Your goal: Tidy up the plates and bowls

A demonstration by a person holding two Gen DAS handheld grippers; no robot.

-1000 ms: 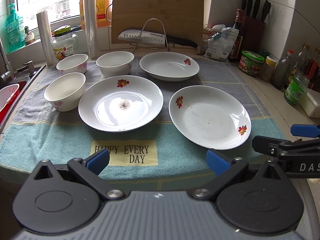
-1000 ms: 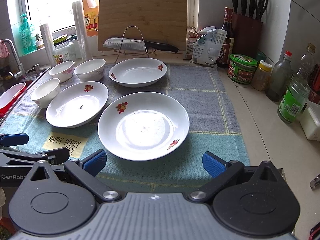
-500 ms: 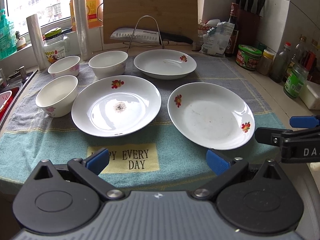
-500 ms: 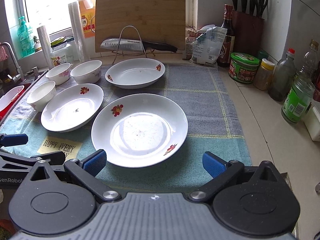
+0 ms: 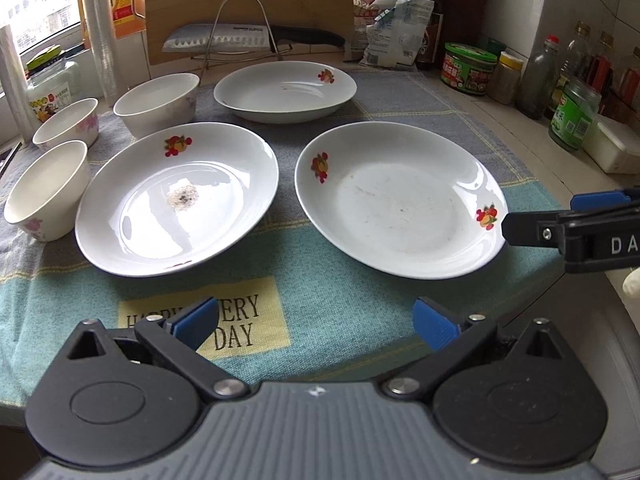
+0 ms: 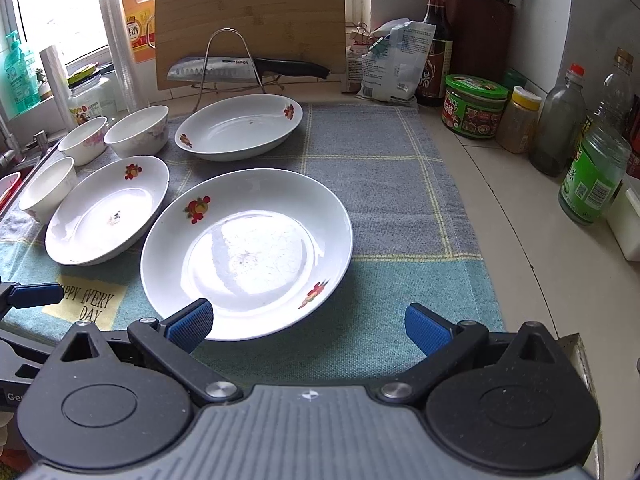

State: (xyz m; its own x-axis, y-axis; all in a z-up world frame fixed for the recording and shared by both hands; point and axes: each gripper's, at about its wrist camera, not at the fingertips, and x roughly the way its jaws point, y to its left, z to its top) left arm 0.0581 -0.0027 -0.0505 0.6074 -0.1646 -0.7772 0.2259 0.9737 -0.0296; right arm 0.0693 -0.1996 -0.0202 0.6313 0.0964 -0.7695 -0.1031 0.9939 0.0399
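Three white plates with fruit prints lie on a towel: a near right plate [image 5: 400,200] [image 6: 248,252], a left plate [image 5: 176,196] [image 6: 108,208] and a far plate [image 5: 285,90] [image 6: 240,126]. Three white bowls [image 5: 48,188] [image 5: 66,126] [image 5: 157,102] stand at the left. My left gripper [image 5: 316,322] hangs open above the towel's front, holding nothing. My right gripper [image 6: 308,324] is open at the near plate's front rim, its left pad [image 6: 190,324] over the rim. In the left wrist view the right gripper's finger [image 5: 560,228] reaches that plate's right edge.
A knife [image 6: 248,70] rests on a wire rack before a wooden cutting board [image 6: 250,20]. Jars and bottles [image 6: 474,106] [image 6: 592,176] line the counter's right side. A knife block [image 6: 480,20] stands in the corner. The sink [image 6: 8,184] is at the left.
Both grippers have moved forward and lower toward the plates. The right gripper's fingers now reach the near plate's front rim. Both stay open.
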